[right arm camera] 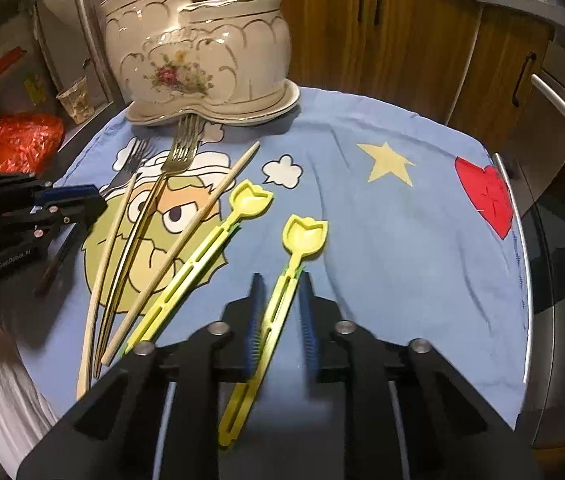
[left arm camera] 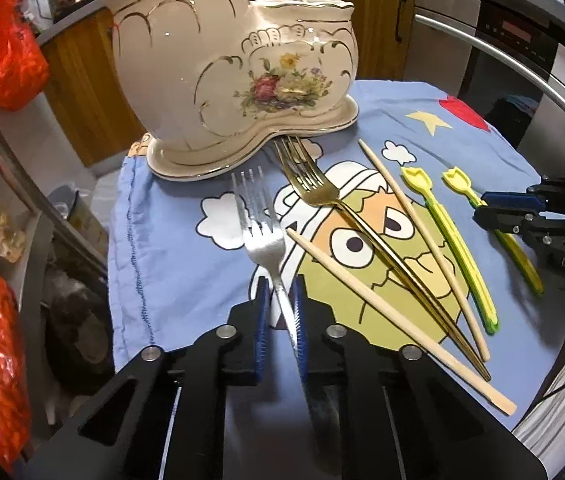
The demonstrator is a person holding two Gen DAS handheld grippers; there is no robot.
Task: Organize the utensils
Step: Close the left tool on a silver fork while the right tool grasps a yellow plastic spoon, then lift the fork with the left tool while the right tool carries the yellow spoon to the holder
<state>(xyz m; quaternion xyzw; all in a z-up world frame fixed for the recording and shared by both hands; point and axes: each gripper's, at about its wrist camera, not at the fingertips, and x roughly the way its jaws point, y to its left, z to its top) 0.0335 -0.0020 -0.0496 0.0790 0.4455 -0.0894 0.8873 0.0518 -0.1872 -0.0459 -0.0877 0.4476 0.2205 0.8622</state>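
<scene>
1. The left gripper is held low and level, its jaws drawn close around a fork handle that runs between the blue pads, though contact on both sides is unclear.
2. The right gripper is also low, its jaws parted, with a yellow stick lying between the pads, apart from them.

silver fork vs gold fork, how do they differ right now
The silver fork is pale steel; the gold fork is brassy. The silver fork's handle sits between the left gripper fingers; the gold fork lies free, tines touching the ceramic holder base. Both are four-tined, pointing toward the holder.
</scene>
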